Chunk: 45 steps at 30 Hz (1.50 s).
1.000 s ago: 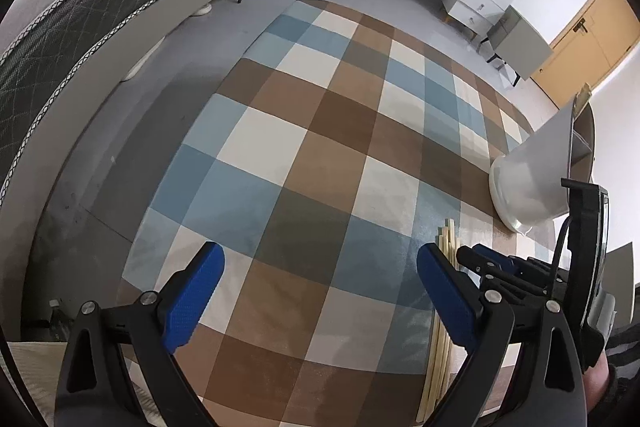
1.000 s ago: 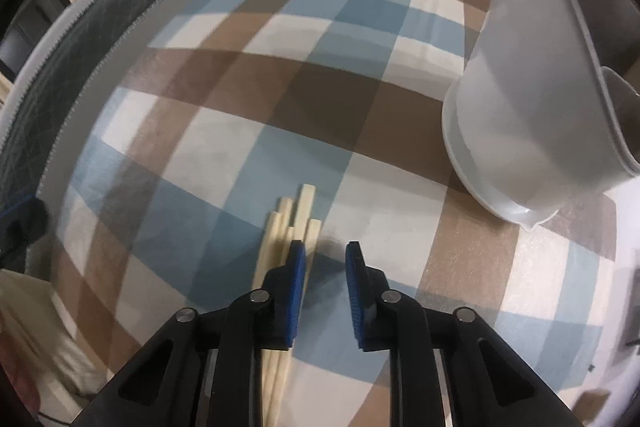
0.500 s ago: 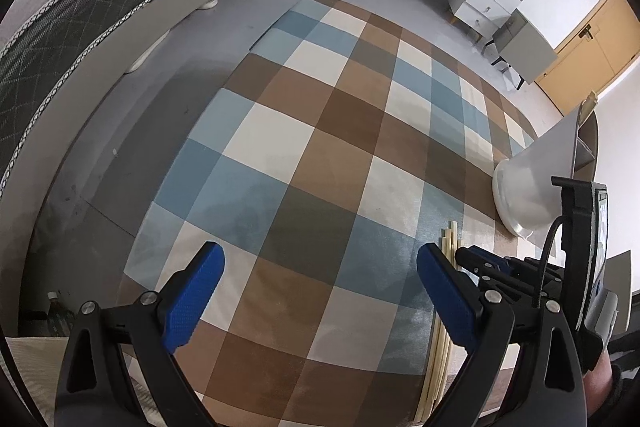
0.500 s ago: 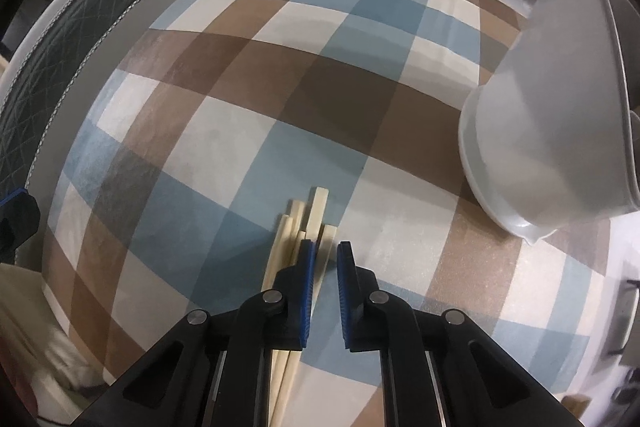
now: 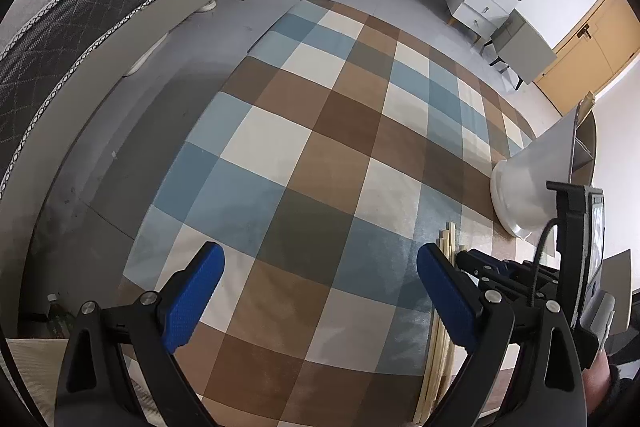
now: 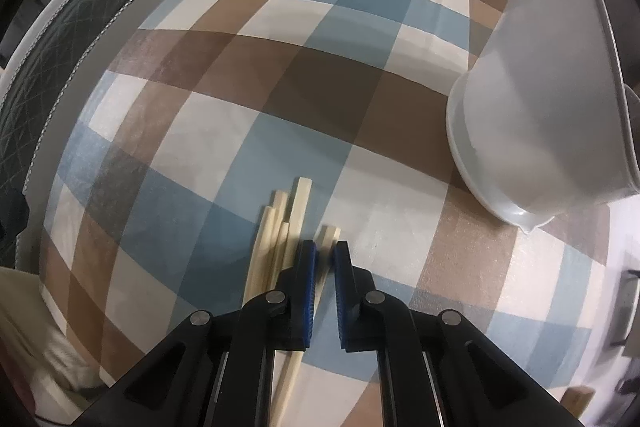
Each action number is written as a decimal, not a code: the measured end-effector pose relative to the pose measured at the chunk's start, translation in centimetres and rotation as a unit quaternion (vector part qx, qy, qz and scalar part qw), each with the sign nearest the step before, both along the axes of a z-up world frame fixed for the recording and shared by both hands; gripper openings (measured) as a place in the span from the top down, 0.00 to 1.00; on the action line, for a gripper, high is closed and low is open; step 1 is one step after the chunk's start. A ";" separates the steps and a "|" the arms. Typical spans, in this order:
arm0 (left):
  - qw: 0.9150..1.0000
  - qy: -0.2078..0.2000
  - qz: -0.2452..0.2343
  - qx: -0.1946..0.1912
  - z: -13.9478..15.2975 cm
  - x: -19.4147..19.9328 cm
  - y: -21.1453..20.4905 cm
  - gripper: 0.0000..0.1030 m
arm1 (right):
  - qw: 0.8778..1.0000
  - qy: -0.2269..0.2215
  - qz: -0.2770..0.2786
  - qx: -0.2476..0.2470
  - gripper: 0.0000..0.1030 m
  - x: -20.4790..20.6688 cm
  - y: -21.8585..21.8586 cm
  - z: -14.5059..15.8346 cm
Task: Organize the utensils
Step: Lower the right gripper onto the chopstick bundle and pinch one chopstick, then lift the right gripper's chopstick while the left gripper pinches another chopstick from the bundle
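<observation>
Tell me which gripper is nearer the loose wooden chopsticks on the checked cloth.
Right. The right gripper is down on the chopsticks, its jaws just closed on one. The left gripper hangs open beside them, over bare cloth.

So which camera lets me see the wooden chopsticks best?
The right wrist view. The chopsticks lie fanned on the checked cloth just ahead of the right gripper, whose jaws are closed on one stick. In the left wrist view the chopsticks are only a thin sliver, mostly hidden behind the left gripper.
</observation>
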State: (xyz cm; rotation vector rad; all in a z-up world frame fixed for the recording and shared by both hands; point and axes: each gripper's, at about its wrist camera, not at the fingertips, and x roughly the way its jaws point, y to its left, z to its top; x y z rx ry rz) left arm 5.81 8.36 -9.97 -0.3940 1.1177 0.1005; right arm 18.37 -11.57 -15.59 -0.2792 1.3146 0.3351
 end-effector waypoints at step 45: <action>0.976 0.130 -0.127 0.117 -5.9 -1.3 -10.6 0.08 | 0.926 -0.173 -0.185 0.280 0.95 -6.2 -15.1 9.4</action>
